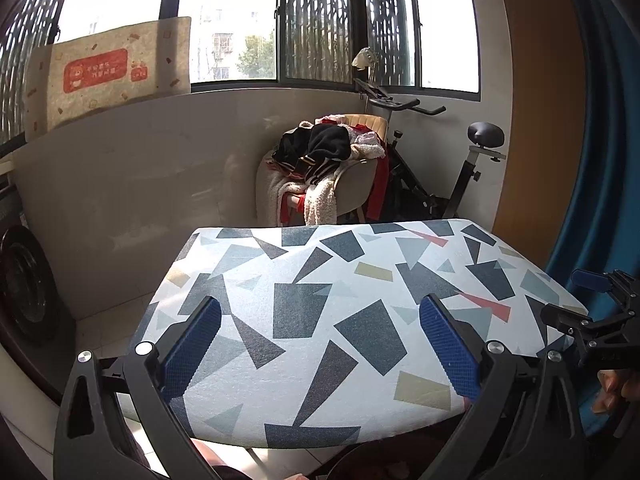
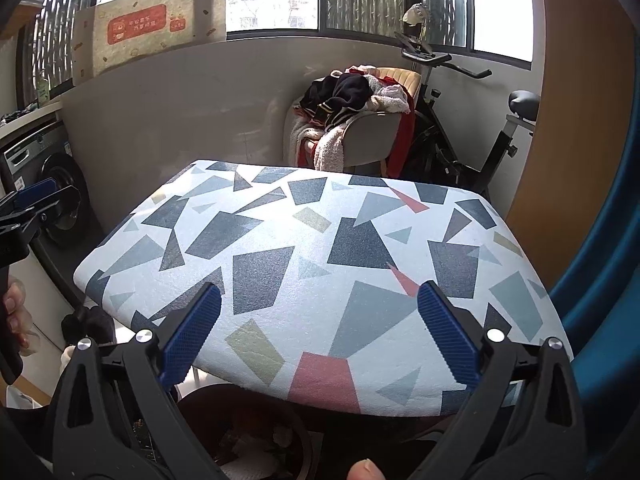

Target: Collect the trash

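At the bottom of the left wrist view the left gripper [image 1: 320, 334] has its blue-padded fingers spread wide with nothing between them; in the right wrist view the right gripper [image 2: 319, 330] stands just as wide and holds nothing; each tool also shows at the edge of the other's frame, the right one at mid right, the left one at mid left. Low in the centre of the right view, under the near edge of the table, sits a dark round bin [image 2: 256, 436] with crumpled white trash [image 2: 256, 466] inside, partly hidden by the fingers. Filling the middle of both frames is the table [image 1: 320, 280] with its white cover printed in grey, blue, tan and red shapes; nothing rests on its top. At mid left of the right view stands a washing machine [image 2: 60, 196]. Beyond the table, upper centre, a chair [image 1: 352, 184] is heaped with clothes; just right of it an exercise bike [image 1: 460, 168]; a beige mat [image 1: 108, 72] leans at the window, upper left.
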Action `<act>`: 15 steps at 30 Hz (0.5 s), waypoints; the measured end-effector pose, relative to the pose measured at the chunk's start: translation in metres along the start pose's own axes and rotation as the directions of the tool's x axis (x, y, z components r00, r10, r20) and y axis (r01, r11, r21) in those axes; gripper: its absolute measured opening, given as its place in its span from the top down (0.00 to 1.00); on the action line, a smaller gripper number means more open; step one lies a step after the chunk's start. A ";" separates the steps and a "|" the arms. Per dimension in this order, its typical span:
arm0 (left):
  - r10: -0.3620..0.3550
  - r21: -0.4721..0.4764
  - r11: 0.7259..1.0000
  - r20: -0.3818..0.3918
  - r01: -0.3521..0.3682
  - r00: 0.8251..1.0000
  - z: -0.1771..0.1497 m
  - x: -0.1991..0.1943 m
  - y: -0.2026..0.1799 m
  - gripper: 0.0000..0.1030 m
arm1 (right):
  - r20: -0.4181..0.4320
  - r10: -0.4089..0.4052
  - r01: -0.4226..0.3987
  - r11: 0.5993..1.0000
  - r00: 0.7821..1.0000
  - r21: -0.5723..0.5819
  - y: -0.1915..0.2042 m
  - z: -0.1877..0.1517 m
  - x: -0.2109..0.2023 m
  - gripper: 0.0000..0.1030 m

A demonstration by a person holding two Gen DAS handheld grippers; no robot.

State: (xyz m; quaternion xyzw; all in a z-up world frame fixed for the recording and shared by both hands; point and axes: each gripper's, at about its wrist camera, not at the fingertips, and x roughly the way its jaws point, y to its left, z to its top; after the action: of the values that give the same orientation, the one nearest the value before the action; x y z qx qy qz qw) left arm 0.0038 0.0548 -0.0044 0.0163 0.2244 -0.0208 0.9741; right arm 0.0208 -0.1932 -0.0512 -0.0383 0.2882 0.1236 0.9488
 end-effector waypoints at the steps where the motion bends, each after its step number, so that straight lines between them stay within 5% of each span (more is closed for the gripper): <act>1: -0.001 0.001 1.000 0.001 0.001 1.000 0.000 0.000 -0.001 0.06 | 0.002 0.001 -0.001 1.000 1.000 0.001 0.001 0.000 -0.001 0.06; 15: 0.009 0.010 1.000 -0.010 -0.009 1.000 -0.002 -0.001 -0.002 0.06 | 0.006 0.012 -0.012 1.000 1.000 0.002 0.006 -0.001 -0.003 0.06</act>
State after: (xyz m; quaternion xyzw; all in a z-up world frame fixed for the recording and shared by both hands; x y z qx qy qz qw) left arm 0.0019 0.0529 -0.0058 0.0223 0.2293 -0.0176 0.9729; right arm 0.0159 -0.1883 -0.0504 -0.0352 0.2857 0.1290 0.9490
